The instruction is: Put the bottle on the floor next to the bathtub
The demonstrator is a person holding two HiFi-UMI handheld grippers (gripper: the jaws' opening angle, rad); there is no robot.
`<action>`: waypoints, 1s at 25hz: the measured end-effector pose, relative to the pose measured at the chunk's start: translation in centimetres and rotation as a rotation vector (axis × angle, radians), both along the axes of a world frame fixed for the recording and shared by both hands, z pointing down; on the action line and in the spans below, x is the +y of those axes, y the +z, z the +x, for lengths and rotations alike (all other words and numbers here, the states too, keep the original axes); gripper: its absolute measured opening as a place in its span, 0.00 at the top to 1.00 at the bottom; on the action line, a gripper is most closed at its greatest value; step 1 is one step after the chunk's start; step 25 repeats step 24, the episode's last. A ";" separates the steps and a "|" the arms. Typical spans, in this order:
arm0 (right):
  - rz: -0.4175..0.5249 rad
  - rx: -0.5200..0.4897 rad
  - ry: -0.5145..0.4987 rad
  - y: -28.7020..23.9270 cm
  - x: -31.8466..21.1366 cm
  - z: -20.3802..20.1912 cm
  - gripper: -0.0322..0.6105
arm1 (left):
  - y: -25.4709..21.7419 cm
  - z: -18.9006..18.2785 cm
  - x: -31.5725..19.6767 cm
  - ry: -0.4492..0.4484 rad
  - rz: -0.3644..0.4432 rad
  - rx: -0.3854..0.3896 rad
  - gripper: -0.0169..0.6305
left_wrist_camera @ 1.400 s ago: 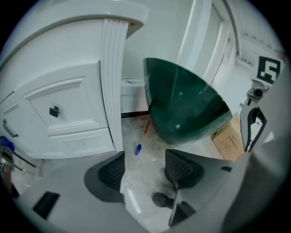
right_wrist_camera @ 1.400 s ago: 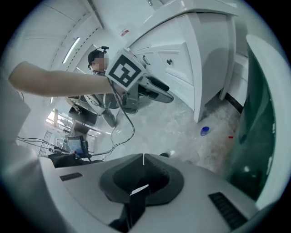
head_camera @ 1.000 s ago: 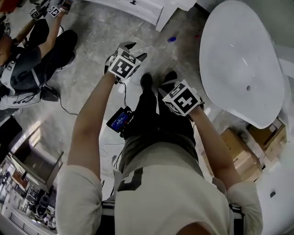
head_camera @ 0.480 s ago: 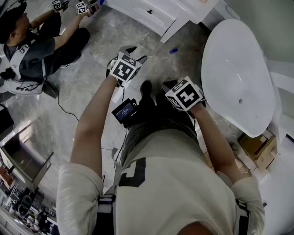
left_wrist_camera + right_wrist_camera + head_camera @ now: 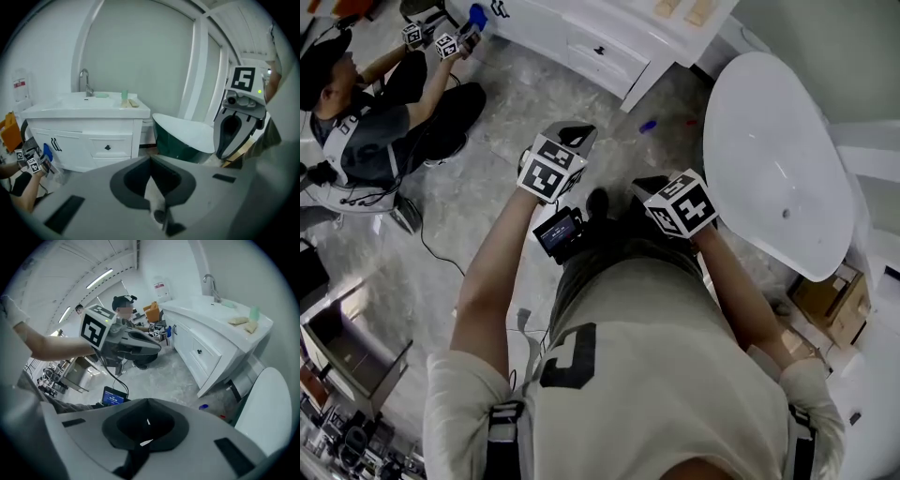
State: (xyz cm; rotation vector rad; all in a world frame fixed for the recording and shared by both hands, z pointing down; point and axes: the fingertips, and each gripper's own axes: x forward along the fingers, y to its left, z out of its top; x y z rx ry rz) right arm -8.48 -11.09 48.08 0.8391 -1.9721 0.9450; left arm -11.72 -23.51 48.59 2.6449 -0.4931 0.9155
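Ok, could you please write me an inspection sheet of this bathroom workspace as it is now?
Surface: grey marbled floor.
Job's things: white bathtub at the right; small blue thing on the floor near it, perhaps the bottle.
Clutter: cardboard boxes beside the bathtub.
Grippers: left gripper has just closed, shut, empty; right gripper shut, empty.
Cables: black cable from left gripper toward a small screen.
Surroundings: white vanity; seated person at left.
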 end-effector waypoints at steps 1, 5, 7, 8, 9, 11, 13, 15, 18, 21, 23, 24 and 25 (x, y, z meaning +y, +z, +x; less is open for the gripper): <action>0.014 -0.005 0.007 -0.4 -0.2 0.0 0.91 | -0.9 -0.2 0.5 0.002 0.003 0.019 0.88; 0.066 -0.036 0.066 -2.3 -0.7 0.4 0.91 | -5.3 -1.8 2.6 -0.008 0.010 0.123 0.88; 0.087 -0.067 0.109 -3.7 -0.7 0.7 0.91 | -7.3 -2.7 3.1 -0.037 0.009 0.172 0.88; 0.096 -0.083 0.131 -4.4 -0.6 1.0 0.91 | -8.0 -3.1 3.1 -0.054 0.008 0.191 0.88; 0.104 -0.097 0.152 -5.0 -0.4 1.2 0.91 | -8.7 -3.3 3.1 -0.066 0.009 0.205 0.88; 0.120 -0.122 0.188 -6.2 -0.2 1.8 0.91 | -9.7 -3.4 3.0 -0.071 0.019 0.220 0.88; 0.135 -0.147 0.212 -7.0 -0.2 2.3 0.91 | -10.3 -2.7 2.9 -0.055 0.033 0.223 0.88; 0.153 -0.164 0.227 -7.5 -0.3 2.9 0.91 | -10.7 -1.6 3.1 -0.021 0.060 0.209 0.88; 0.186 -0.187 0.240 -8.1 -0.3 3.5 0.91 | -11.4 0.1 4.0 0.040 0.111 0.170 0.88; 0.211 -0.221 0.252 -8.8 0.5 4.3 0.91 | -12.7 1.7 5.5 0.084 0.137 0.160 0.88; 0.221 -0.246 0.267 -9.1 1.4 5.2 0.91 | -13.6 2.9 6.5 0.105 0.139 0.171 0.88; 0.225 -0.258 0.275 -9.2 1.9 5.7 0.91 | -14.1 3.6 7.1 0.115 0.139 0.177 0.88; 0.225 -0.258 0.275 -9.2 1.9 5.7 0.91 | -14.1 3.6 7.1 0.115 0.139 0.177 0.88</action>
